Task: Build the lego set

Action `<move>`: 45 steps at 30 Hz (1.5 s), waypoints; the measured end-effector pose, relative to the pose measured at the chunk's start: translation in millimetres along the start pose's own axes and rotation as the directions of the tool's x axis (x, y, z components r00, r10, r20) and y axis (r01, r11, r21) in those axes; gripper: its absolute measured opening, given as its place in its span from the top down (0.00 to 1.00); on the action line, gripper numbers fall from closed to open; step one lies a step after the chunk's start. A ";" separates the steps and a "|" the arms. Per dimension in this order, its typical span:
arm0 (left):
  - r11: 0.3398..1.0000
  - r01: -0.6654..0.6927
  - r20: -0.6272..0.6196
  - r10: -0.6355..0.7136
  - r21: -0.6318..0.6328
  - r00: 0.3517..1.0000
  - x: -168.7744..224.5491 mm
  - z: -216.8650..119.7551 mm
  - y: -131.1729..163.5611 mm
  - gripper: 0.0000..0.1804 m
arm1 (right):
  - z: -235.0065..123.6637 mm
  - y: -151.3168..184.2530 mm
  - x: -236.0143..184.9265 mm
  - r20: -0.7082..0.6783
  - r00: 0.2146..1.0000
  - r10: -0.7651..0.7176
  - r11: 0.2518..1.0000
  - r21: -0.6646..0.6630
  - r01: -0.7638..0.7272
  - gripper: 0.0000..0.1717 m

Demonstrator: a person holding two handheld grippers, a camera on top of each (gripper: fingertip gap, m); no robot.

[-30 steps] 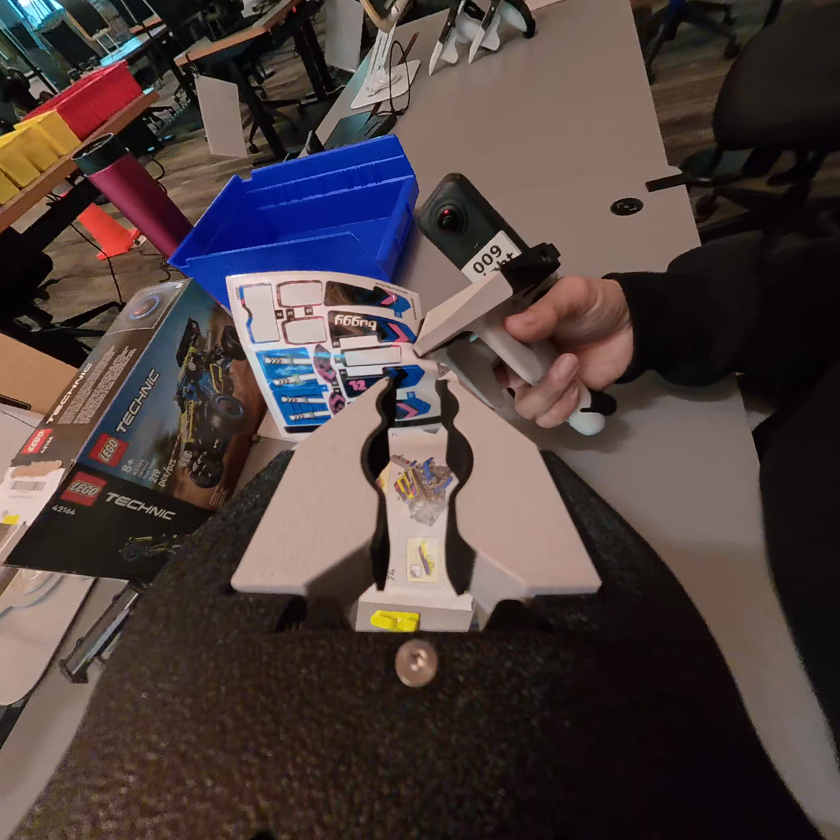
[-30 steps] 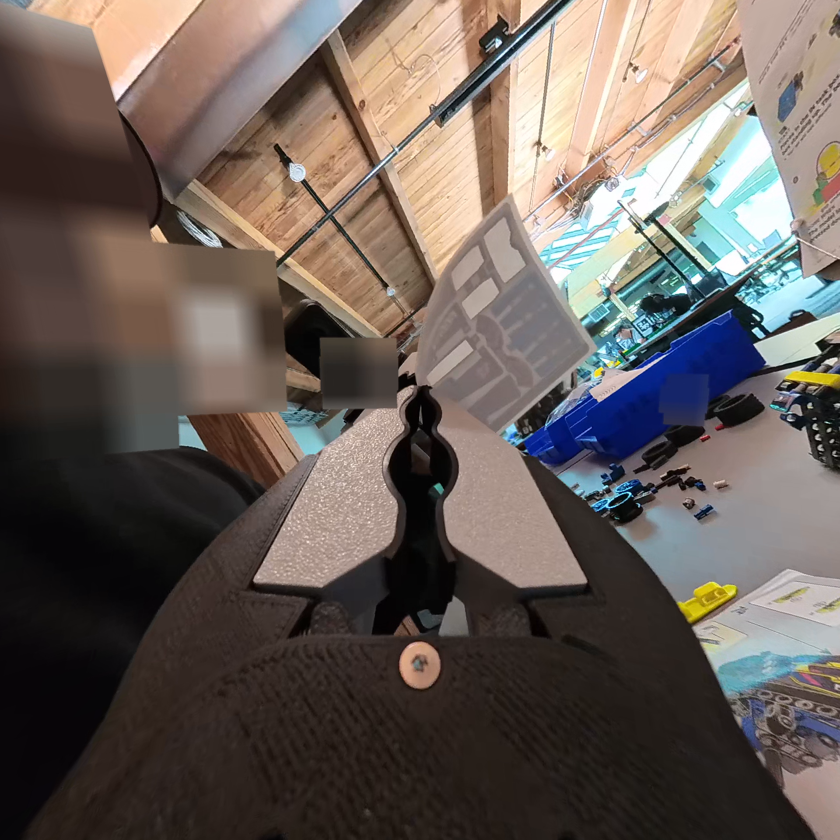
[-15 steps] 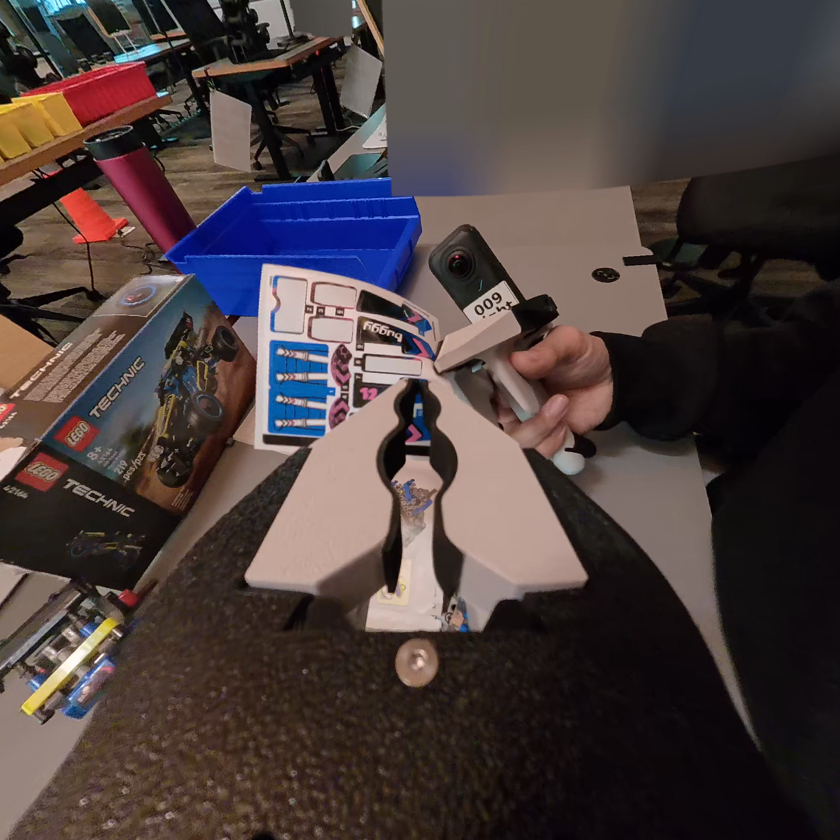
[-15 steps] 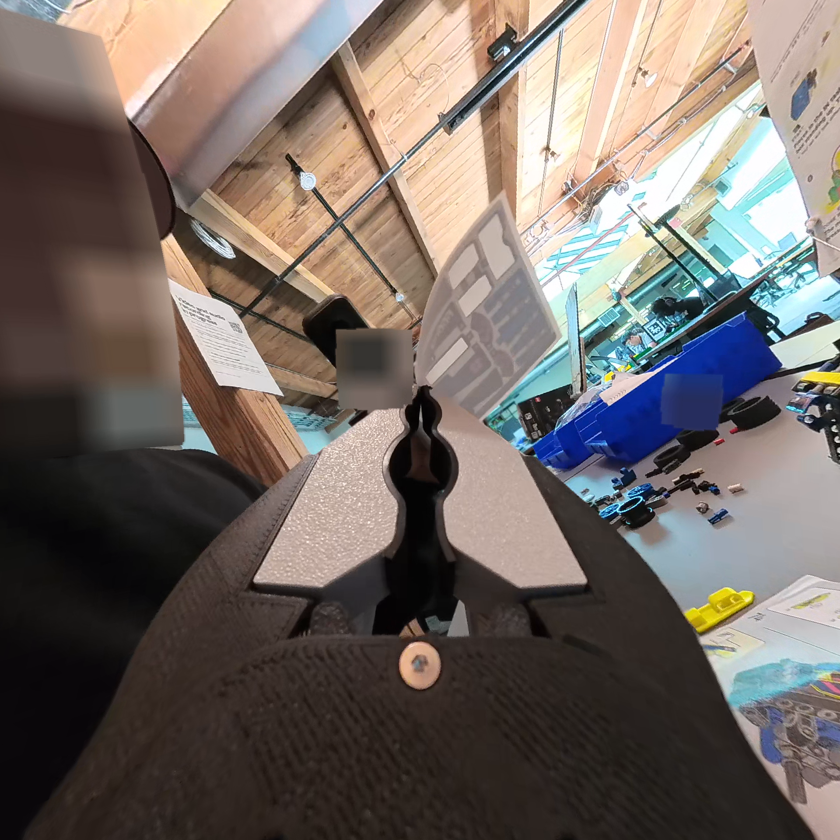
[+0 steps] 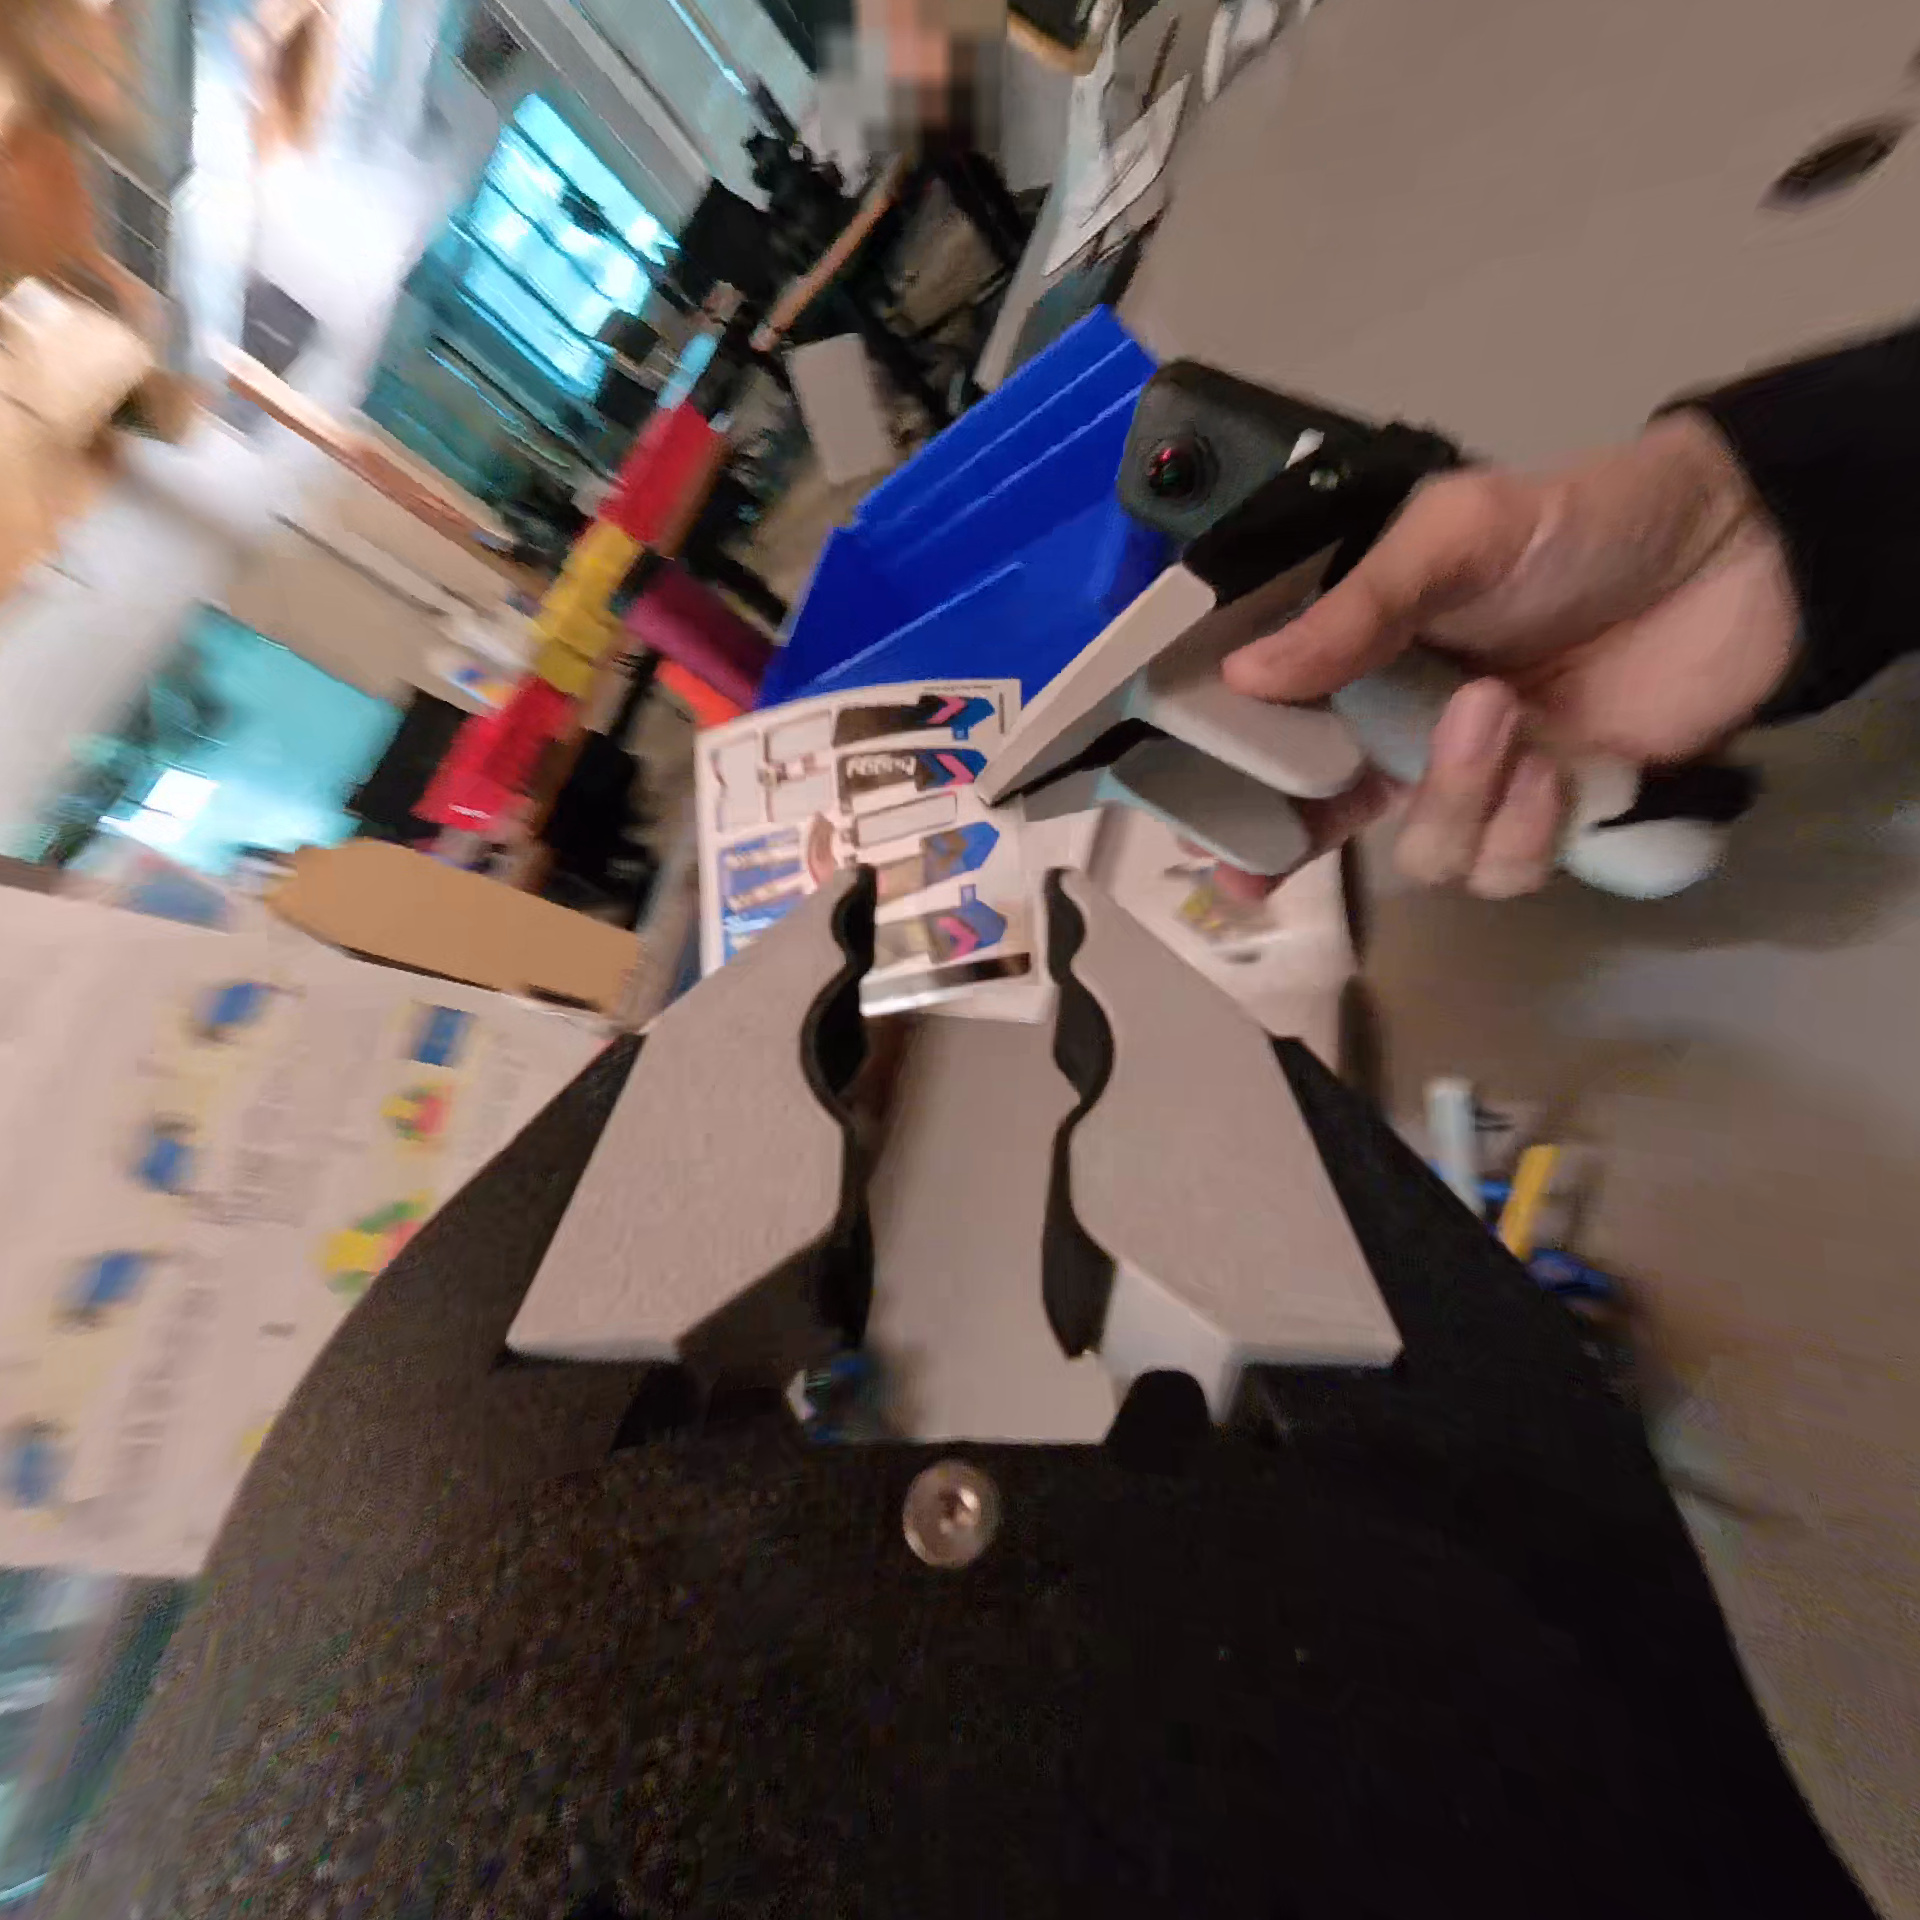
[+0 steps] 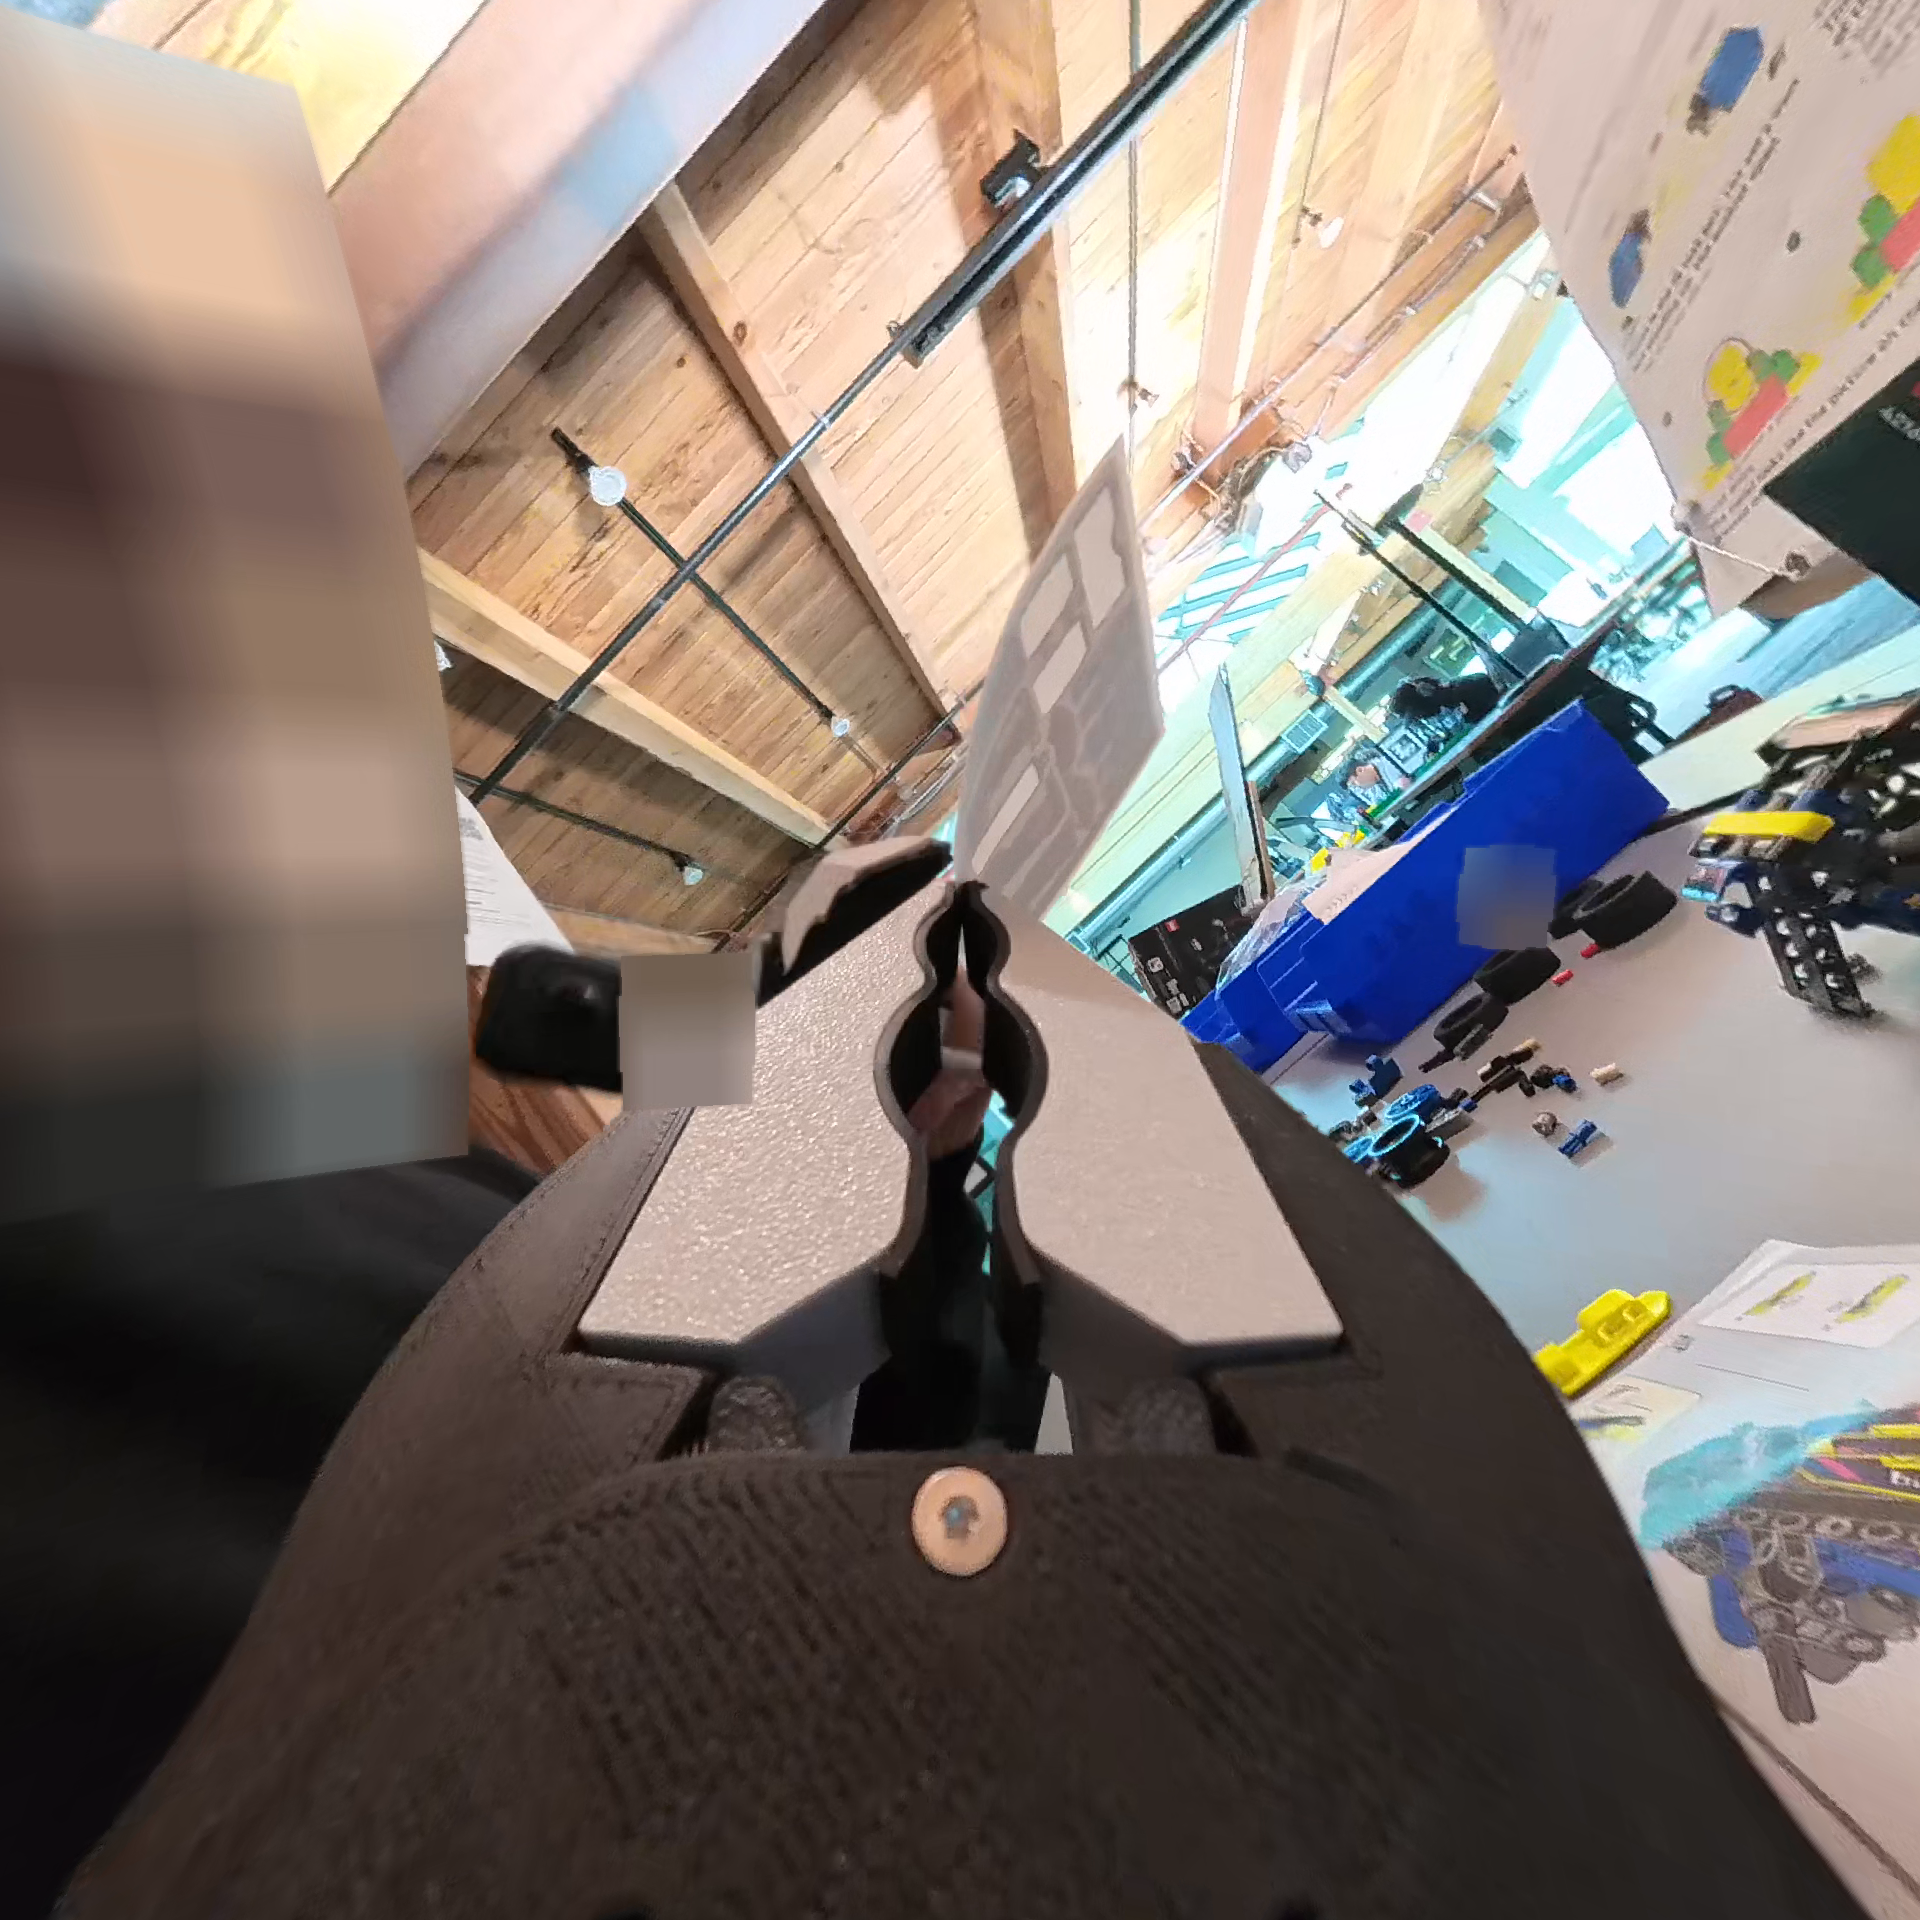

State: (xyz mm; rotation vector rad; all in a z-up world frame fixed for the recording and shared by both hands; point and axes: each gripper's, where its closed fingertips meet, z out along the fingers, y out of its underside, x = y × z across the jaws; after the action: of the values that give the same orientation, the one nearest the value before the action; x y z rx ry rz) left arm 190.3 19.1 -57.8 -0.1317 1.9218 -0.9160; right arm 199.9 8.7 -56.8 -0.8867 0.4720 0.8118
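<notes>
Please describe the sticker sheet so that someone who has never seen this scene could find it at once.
Look in front of the blue bin on the grey table. There the right gripper, in a person's hand, pinches a corner of the sticker sheet. Unlike the printed pages nearby, it is small, glossy and raised in the air.

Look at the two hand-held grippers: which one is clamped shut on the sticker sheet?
The right hand-held gripper, held in a person's hand, pinches the sticker sheet at its edge. The left hand-held gripper stands open around it.
</notes>
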 end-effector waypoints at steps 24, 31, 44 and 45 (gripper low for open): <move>0.948 -0.284 0.221 0.310 -0.141 0.925 -3.8 11.5 7.4 1.00 | 5.1 -2.6 -0.7 -0.050 0.999 0.021 0.996 0.083 -0.016 1.00; 0.917 -0.371 0.353 0.399 -0.146 0.846 -18.1 0.7 -5.2 1.00 | 8.5 2.5 -4.4 -0.049 0.999 0.014 0.998 0.068 -0.011 0.91; 0.826 -0.513 0.361 0.563 -0.233 0.743 -13.1 2.2 -1.8 1.00 | 16.2 3.5 -10.4 -0.023 0.996 0.086 0.990 0.116 -0.082 0.93; 0.818 -0.523 0.357 0.574 -0.239 0.736 -12.7 2.6 -1.2 1.00 | 15.2 1.3 -10.9 -0.020 0.996 0.088 0.988 0.130 -0.085 0.94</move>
State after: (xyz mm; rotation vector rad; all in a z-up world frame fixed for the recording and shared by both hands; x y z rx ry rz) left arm 198.8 22.5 -48.6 0.1614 1.4791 -0.3248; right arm 192.7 17.1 -41.6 -0.7621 0.5823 0.8400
